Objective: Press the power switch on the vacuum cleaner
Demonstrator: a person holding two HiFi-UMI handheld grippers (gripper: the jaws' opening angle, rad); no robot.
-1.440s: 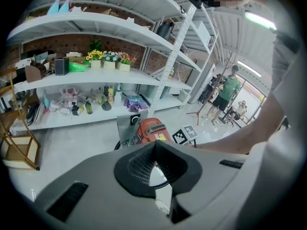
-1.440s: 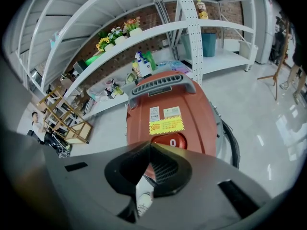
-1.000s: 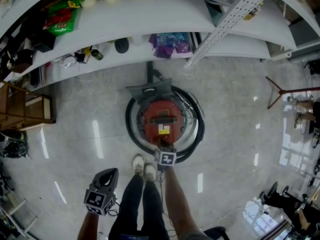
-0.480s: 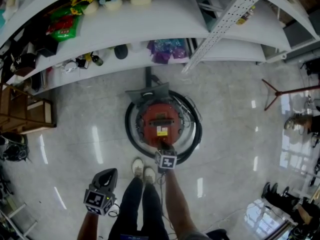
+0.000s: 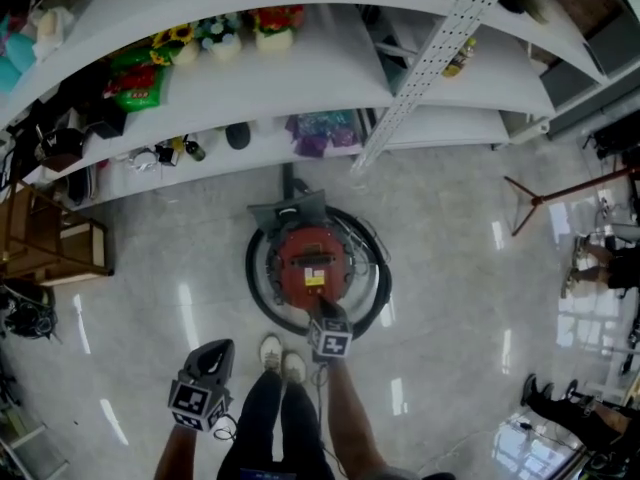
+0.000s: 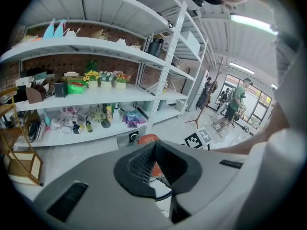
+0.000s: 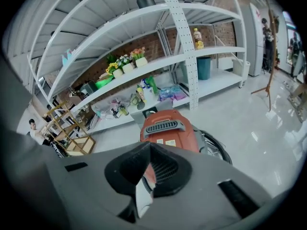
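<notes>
Vacuum cleaner [image 5: 313, 265]: red, round body, standing on the glossy grey floor [image 5: 460, 298] just in front of the lowest shelf [image 5: 440, 120]. A black hose [image 5: 258, 286] lies coiled in a ring around it, and a grey nozzle part [image 5: 288, 211] sits at its far side.

The top carries a black grille [image 7: 164, 126]. Nearer the person is a yellow label [image 5: 314, 277], its print too small to read. No brand name is legible in any view, and the power switch itself cannot be picked out.

Right claw [image 5: 323, 308]: reached out over the vacuum cleaner's near edge. Its jaws are pressed together at the tips with nothing between them. The tip seems to sit on or just above the red body; contact cannot be confirmed from the head view.

Left claw [image 5: 214, 350]: held low at the person's left side, well apart from the vacuum cleaner. Its jaws are also pressed together and empty. A sliver of the red body shows past the tips in its own view.

The person's white shoes [image 5: 282, 354] stand just short of the hose ring.

Surroundings:
- White metal shelves hold flower pots [image 5: 225, 40], a green packet [image 5: 135, 80], a dark bottle [image 5: 194, 150] and a purple packet [image 5: 322, 128]. None of their labels can be read.
- A wooden rack [image 5: 50, 238] stands on the floor at the left.
</notes>
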